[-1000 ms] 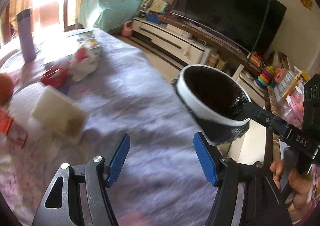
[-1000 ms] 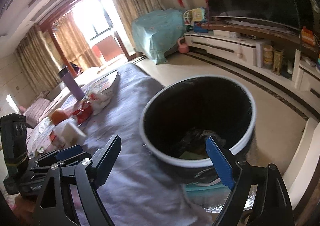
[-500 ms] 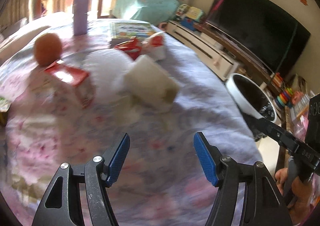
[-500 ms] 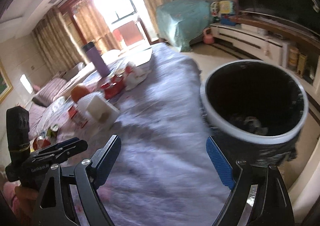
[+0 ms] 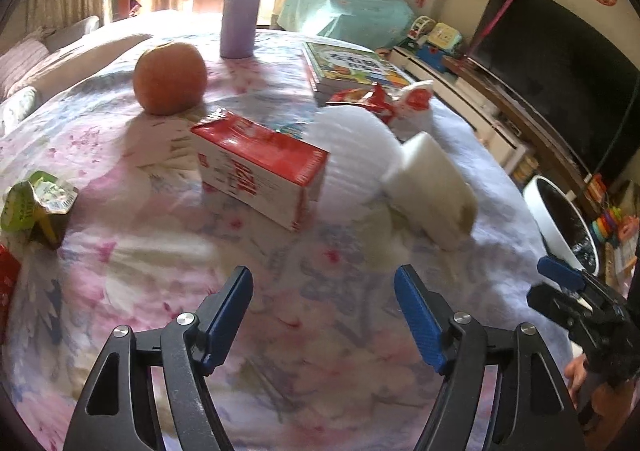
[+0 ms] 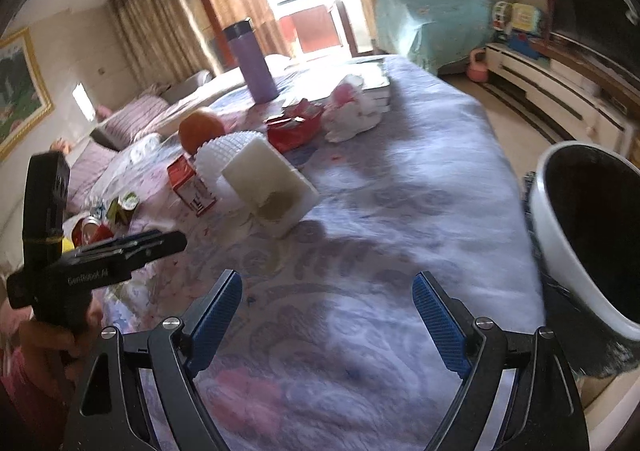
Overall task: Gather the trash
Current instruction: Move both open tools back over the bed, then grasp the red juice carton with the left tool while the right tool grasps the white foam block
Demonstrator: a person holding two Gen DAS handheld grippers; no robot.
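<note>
Left gripper point(image 5: 323, 315): jaws opening, nothing between the blue pads, only floral tablecloth point(image 5: 320, 331) below. Right gripper point(image 6: 327, 315): fingers wide apart, empty, over the same cloth. At 12 o'clock from the left gripper lies a red-and-white carton point(image 5: 260, 171) on its side. At 1 o'clock, a white tissue pack point(image 5: 434, 193), just beside a white foam net point(image 5: 352, 139). At 9 o'clock, a green foil-lidded cup point(image 5: 34, 203). Farther at 11 o'clock, an orange point(image 5: 170, 77); beyond it a purple bottle point(image 5: 242, 5), upright. Red wrappers point(image 5: 360, 99) and a crumpled white bag point(image 5: 416, 101) lie near the books point(image 5: 348, 69) at 1 o'clock. The white-rimmed trash bin point(image 6: 592, 231) stands off the table edge, at 3 o'clock from the right gripper.
</note>
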